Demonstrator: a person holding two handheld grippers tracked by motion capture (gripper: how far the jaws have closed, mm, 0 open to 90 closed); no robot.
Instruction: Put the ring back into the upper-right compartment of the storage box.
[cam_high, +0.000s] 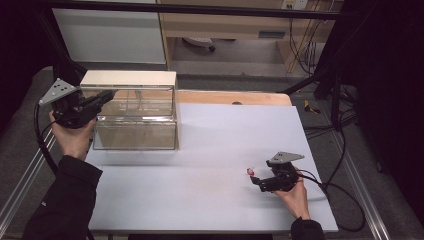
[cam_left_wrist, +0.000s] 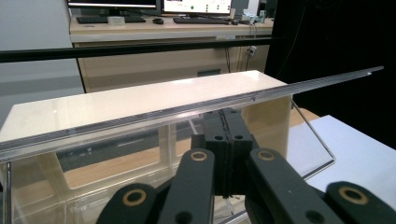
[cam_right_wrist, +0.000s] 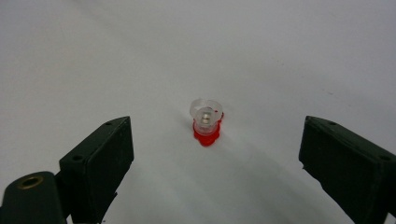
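Overhead, we see the left gripper (cam_high: 102, 97) raised at the top edge of a clear box (cam_high: 135, 122) with a cream lid (cam_high: 129, 78), which stands at the far left of the pale desk (cam_high: 210, 200). Our right gripper (cam_high: 256, 181) lies low near the desk's right front, just beside a small red-and-clear piece (cam_high: 250, 171).

From the left gripper view we learn more: its fingers (cam_left_wrist: 227, 140) are pressed together on the thin clear flap (cam_left_wrist: 196, 109) of the box, which runs edge-on across the frame, rising to the right.

From the right gripper view, the piece (cam_right_wrist: 206, 121) stands upright on its red base, its clear top tilted slightly toward the camera, its long axis vertical. It sits on the desk ahead of the widely parted fingers (cam_right_wrist: 100, 158), touching neither.
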